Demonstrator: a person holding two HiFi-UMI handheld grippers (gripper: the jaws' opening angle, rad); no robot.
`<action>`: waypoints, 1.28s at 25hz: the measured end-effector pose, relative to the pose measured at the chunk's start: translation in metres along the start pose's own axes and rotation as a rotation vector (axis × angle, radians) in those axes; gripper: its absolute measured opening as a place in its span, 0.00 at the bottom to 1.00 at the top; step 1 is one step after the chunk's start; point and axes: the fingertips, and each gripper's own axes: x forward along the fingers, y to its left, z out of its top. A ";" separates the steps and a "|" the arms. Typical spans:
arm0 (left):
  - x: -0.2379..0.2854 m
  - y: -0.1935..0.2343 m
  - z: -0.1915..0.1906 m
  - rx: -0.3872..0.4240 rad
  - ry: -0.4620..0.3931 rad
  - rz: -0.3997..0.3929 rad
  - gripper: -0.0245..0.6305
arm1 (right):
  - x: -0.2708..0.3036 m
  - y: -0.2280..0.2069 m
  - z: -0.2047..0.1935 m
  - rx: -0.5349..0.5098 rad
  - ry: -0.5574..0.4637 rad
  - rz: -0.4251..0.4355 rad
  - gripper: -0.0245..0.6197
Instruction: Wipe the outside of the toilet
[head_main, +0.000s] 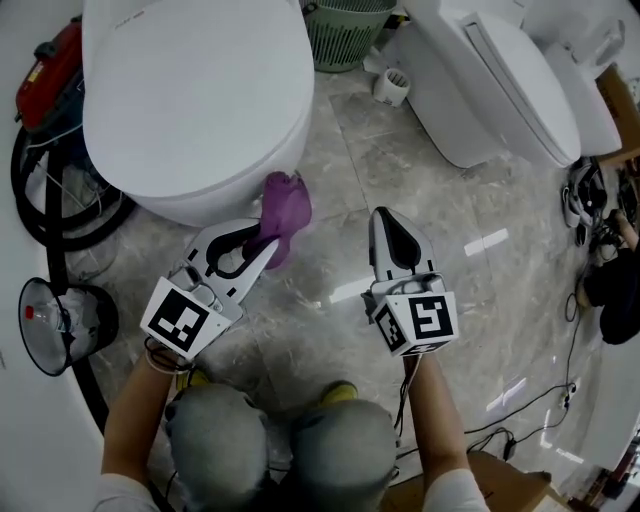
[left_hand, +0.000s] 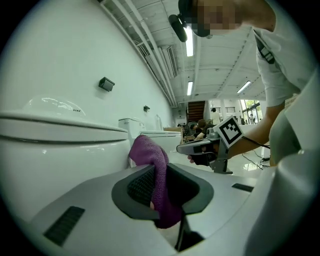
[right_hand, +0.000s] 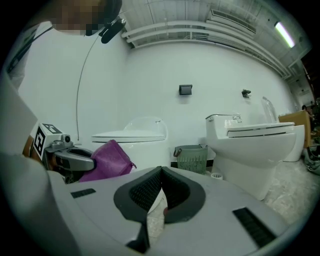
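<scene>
A: L gripper (head_main: 262, 250)?
B: Was clamped on purple cloth (head_main: 287, 203), held just beside toilet (head_main: 190, 100) bowl front.
A: R gripper (head_main: 386, 218)?
B: Jaws were pressed together, empty, off to the side.
A: Surroundings?
B: 2nd toilet (head_main: 500, 80) and green basket (head_main: 345, 30) were seen behind, black hose (head_main: 35, 200) by bowl's left.

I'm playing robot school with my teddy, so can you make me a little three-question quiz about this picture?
1. True or false: the left tongs are empty.
2. What colour is the cloth? A) yellow B) purple C) blue
3. Fill in: the right tongs are shut on ____.

Key: 1 false, they grip the cloth; 2 B; 3 nothing.
</scene>
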 end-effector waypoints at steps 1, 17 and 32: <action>-0.003 0.002 0.006 -0.014 -0.002 0.011 0.17 | 0.001 -0.002 0.005 0.009 -0.005 -0.003 0.05; -0.029 0.043 0.135 -0.095 0.081 0.129 0.17 | 0.004 -0.023 0.136 0.112 0.014 -0.035 0.05; -0.061 0.097 0.320 -0.106 0.177 0.288 0.17 | -0.036 -0.034 0.339 0.146 0.044 -0.067 0.05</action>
